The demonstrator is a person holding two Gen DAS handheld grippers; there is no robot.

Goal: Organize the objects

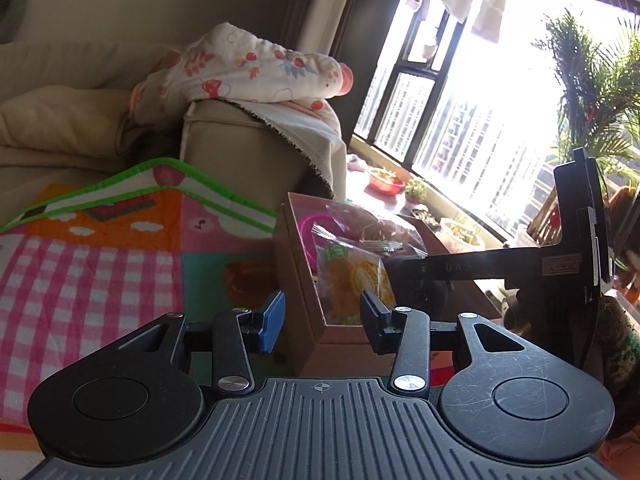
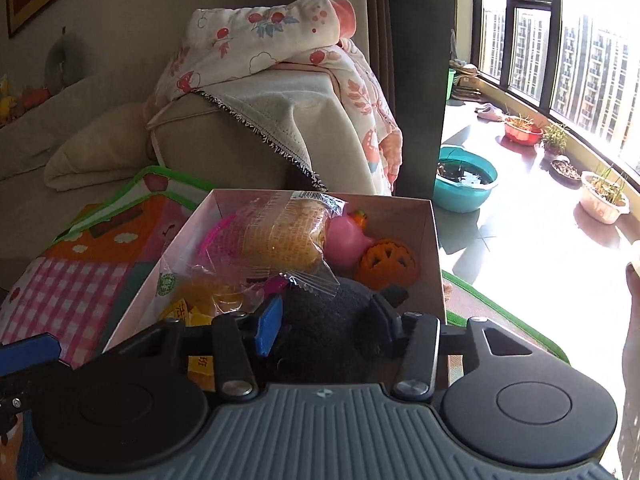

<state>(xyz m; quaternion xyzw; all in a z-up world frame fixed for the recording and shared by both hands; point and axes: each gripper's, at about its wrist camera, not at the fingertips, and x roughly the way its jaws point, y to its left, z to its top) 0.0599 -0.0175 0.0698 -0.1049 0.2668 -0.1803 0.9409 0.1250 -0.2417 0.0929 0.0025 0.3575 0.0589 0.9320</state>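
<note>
A cardboard box [image 2: 400,208] stands on a colourful play mat [image 2: 80,280]. It holds a wrapped bread roll [image 2: 280,236], a yellow snack packet [image 2: 200,300], a pink toy [image 2: 348,240] and an orange pumpkin toy [image 2: 386,264]. My right gripper [image 2: 326,326] is shut on a dark fuzzy plush [image 2: 320,320] over the box's near end. My left gripper [image 1: 322,320] is open, its fingers astride the box's near corner [image 1: 340,340]; the snack packet [image 1: 348,280] shows inside the box. The right gripper's body [image 1: 520,264] reaches in from the right.
A beige sofa [image 2: 240,160] draped with a floral blanket [image 2: 272,36] stands behind the box. To the right is a sunlit balcony floor with a teal basin [image 2: 466,184], plant pots [image 2: 604,196] and windows. The mat [image 1: 100,260] extends left.
</note>
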